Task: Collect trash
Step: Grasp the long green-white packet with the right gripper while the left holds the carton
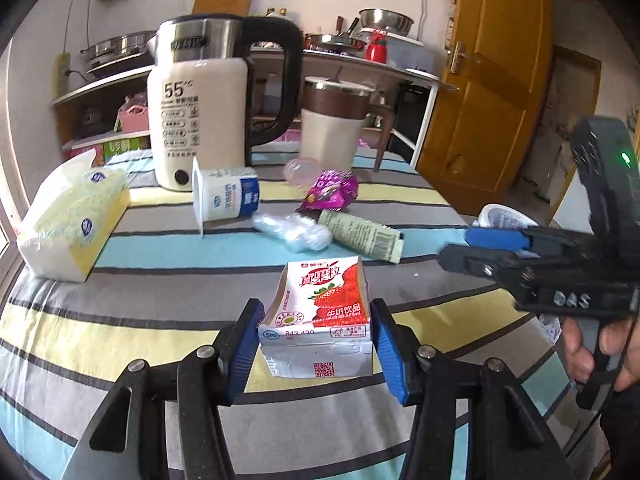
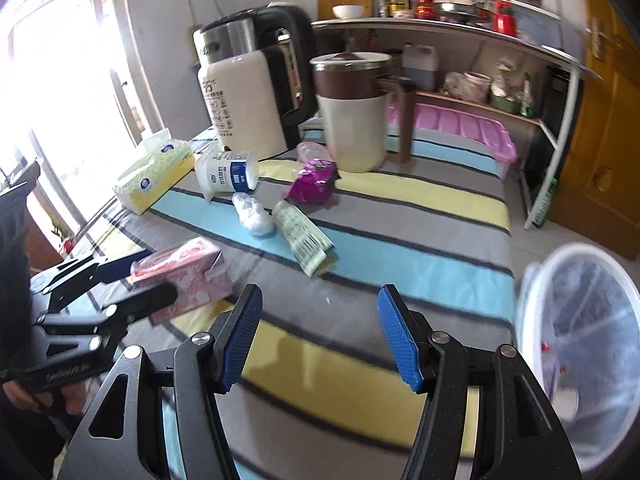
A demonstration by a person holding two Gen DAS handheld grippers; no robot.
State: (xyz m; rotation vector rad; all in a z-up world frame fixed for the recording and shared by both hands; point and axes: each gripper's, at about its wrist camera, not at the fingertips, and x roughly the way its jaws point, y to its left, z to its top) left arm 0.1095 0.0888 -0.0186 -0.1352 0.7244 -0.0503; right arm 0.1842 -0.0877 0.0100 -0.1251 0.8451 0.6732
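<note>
A strawberry milk carton (image 1: 320, 316) lies on the striped tablecloth between the blue pads of my left gripper (image 1: 318, 344), which closes on its sides. In the right wrist view the same carton (image 2: 182, 276) shows pink beside the left gripper (image 2: 132, 280). My right gripper (image 2: 320, 338) is open and empty above the cloth; it also shows in the left wrist view (image 1: 460, 250). Further back lie a tipped yogurt cup (image 1: 224, 198), a crumpled clear plastic wrap (image 1: 294, 232), a green wrapper (image 1: 366, 236) and a purple snack bag (image 1: 332, 192). A white lined bin (image 2: 584, 344) stands at the right.
A tissue pack (image 1: 72, 220) lies at the left. An electric kettle (image 1: 200, 104) and a cream jug (image 1: 334, 124) stand at the back, with a clear lid (image 1: 300, 172) before the jug. Shelves with kitchenware and a wooden door (image 1: 492, 92) are behind.
</note>
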